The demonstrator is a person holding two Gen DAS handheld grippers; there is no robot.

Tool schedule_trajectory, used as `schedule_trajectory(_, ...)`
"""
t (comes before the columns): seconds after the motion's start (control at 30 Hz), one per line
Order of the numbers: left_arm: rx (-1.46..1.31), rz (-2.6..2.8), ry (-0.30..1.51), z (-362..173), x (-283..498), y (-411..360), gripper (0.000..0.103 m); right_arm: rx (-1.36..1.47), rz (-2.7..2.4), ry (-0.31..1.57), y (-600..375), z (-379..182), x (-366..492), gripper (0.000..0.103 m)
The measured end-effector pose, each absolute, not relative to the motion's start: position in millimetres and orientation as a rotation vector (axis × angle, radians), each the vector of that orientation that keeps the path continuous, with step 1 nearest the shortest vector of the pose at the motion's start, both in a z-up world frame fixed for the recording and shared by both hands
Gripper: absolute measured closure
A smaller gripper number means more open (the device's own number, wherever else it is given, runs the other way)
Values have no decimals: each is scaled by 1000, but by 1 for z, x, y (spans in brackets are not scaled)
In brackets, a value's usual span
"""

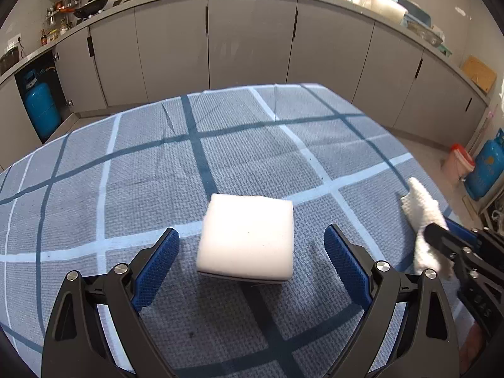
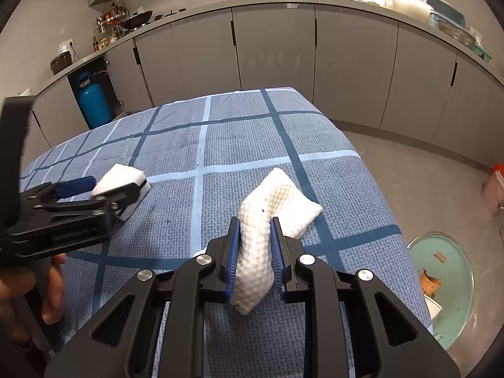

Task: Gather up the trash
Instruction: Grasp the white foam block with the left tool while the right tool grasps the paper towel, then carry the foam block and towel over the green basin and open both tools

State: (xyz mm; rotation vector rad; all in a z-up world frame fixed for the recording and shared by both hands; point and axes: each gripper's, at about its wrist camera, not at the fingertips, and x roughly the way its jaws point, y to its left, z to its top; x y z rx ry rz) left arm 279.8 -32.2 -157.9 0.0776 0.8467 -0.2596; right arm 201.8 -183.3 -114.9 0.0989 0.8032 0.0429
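A white foam block [image 1: 247,239] lies on the blue checked tablecloth [image 1: 220,157]. My left gripper [image 1: 252,249] is open with its blue pads on either side of the block, apart from it. The block also shows in the right wrist view [image 2: 121,178] beside the left gripper [image 2: 104,190]. My right gripper [image 2: 254,231] is shut on a crumpled white paper towel [image 2: 267,217] and holds it just above the cloth near the table's right edge. The towel also shows in the left wrist view [image 1: 423,208].
A round teal bin [image 2: 447,286] with scraps inside stands on the floor right of the table. Grey kitchen cabinets [image 1: 252,41] run behind. Blue gas cylinders [image 1: 42,107] stand on the floor. A red-lidded container [image 1: 458,160] sits at the right.
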Motion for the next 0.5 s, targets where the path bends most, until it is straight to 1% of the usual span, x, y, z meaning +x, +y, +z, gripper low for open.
schedule_trajectory(0.1,82,-251,859,-163,282,-33,12,110,49,792,-186,-115,199,82)
schedule_trajectory(0.13,76,-254,865,-164,283,-33,14,112,50,790,-187,-115,197,82)
schedule_trajectory(0.17,69,-257,877,-166,284,-32,23,115,51,788,-187,-114,197,81)
schedule_trajectory(0.23,70,-252,899,-169,285,-32,36,121,53,783,-190,-114,195,81)
schedule_trajectory(0.33,83,-247,893,-168,283,-33,46,126,53,776,-193,-113,191,81)
schedule_trajectory(0.5,114,-253,875,-162,277,-43,47,137,49,763,-200,-110,183,81)
